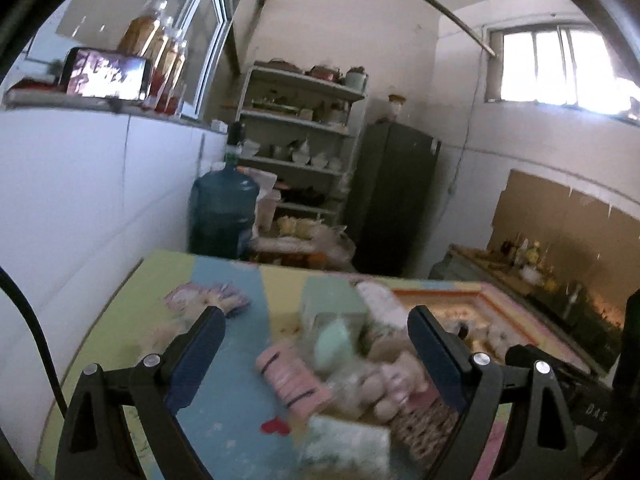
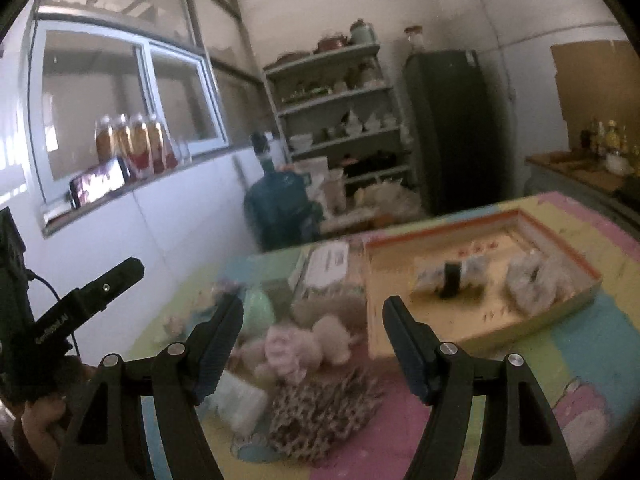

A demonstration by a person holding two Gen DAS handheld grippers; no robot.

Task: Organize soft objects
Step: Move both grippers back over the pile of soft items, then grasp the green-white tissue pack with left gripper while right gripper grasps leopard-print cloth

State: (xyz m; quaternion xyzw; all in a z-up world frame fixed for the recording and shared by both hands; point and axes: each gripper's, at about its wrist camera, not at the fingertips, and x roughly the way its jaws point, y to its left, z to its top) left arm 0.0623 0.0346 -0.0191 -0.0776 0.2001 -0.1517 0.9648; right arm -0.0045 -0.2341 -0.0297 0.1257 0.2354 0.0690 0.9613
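Both grippers, left gripper point(image 1: 316, 332) and right gripper point(image 2: 313, 318), are held with jaws apart and empty; soft toys point(image 2: 304, 348) are heaped at twelve o'clock, shallow box point(image 2: 560, 308) at two o'clock, presumably awaiting them.

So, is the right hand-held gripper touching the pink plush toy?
Apart. In the right wrist view the right hand-held gripper stands open above the pile; the pink plush toy lies between its fingers, clear of both.

Motion blur smears the pile of soft toys point(image 1: 360, 376) and the tray's contents point(image 2: 500, 276) beyond telling apart
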